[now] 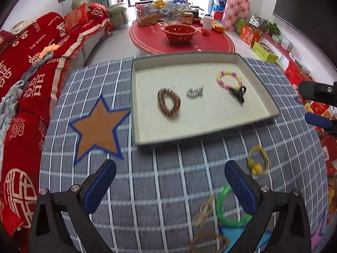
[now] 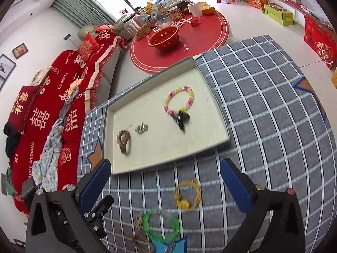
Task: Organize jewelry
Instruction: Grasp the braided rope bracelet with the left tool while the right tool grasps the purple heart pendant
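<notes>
Both my grippers, left (image 1: 169, 186) & right (image 2: 165, 186), sit spread w/ nothing held; yellow cord bracelet (image 2: 187, 196) lies on the checked cloth (image 2: 263, 126) at 6 o'clock of the tray (image 2: 219, 116), prob light & floppy, so I'd pinch its bead end.

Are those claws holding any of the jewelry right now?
No. The left claw and right claw are both open and empty; the yellow bracelet lies loose on the cloth.
</notes>
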A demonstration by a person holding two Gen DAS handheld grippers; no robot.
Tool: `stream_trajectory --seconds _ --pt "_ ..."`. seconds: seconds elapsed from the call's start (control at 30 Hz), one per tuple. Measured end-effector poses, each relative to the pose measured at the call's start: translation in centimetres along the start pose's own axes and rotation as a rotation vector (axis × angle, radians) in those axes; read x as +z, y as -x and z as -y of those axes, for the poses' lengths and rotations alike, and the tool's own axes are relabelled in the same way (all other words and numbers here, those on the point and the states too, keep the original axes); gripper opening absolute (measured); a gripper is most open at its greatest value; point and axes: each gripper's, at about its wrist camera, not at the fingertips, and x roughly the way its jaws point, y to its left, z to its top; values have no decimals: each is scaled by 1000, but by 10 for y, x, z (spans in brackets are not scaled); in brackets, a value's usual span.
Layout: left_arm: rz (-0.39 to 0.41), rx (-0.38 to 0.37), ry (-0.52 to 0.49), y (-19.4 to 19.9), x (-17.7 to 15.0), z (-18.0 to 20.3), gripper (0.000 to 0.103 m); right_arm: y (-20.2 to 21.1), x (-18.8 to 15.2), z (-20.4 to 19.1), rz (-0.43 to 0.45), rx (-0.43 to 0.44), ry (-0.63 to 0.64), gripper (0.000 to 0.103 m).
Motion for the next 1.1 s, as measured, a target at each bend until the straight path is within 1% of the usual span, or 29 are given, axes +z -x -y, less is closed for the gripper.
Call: stream_trajectory --seconds 0.1,0.23,0.37,0.43,0.57,0.77,0.93,1.1 --pt "-47 -26 5 6 -25 -11 103 9 -23 0 -17 -25 4 103" --pt "-112 -33 11 7 -58 -22 103 7 -55 4 -116 -100 -15 103" --pt "-161 -38 25 5 -83 -27 103 4 -94 15 -195 -132 -67 103" --pt "-176 -33 23 3 -92 -28 103 2 -115 17 -223 -159 -70 103" --pt "-196 -47 22 0 -100 -28 103 0 -149 14 -267 -188 -52 103" --pt "-212 -61 -1 -7 -103 -23 103 -7 -184 -5 -313 -239 94 103" --pt "-201 -60 -49 -12 -104 -14 103 -10 -194 -13 -320 -235 151 103" --pt "-201 -63 -66 -16 -103 -11 103 -20 -202 -23 -330 -243 200 103"
